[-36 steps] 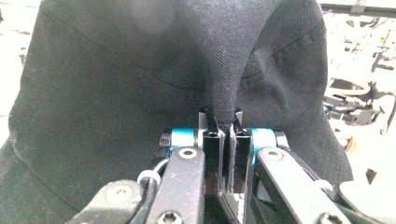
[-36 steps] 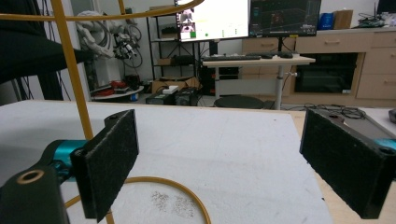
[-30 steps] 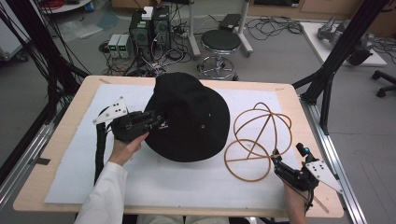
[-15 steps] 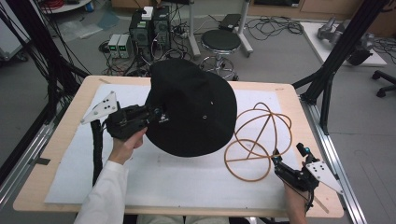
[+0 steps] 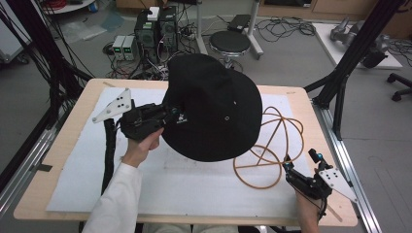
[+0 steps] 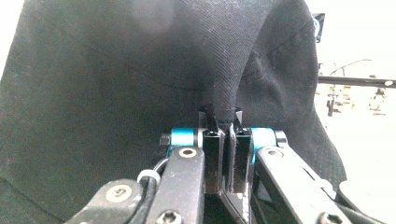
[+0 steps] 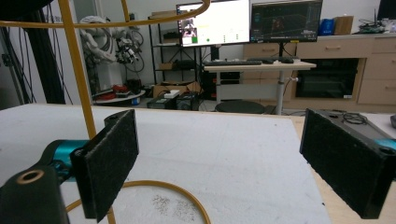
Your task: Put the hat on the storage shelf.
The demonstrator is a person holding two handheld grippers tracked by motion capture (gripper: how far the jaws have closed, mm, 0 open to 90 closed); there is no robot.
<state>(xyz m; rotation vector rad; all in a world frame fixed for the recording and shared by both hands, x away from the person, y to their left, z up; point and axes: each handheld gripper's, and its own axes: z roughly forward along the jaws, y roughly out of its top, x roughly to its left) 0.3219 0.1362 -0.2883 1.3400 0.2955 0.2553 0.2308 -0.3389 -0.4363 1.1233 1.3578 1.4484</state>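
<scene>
Lifted since a second ago, our floppy black fabric hat (image 5: 211, 107) hangs at centre frame above the white-covered counter (image 5: 194, 187), left gripper (image 6: 223, 122) jaws clamped on its brim; right gripper (image 7: 224, 163) jaws apart beside the orange wire-hoop frame (image 5: 272, 145), ready for draping.

Black bucket hat (image 5: 214, 109), floppy brim, lifted off the table and tilted, brim edge pinched at its left side. It overlaps the orange wire frame (image 5: 272, 145) lying beside it.
</scene>
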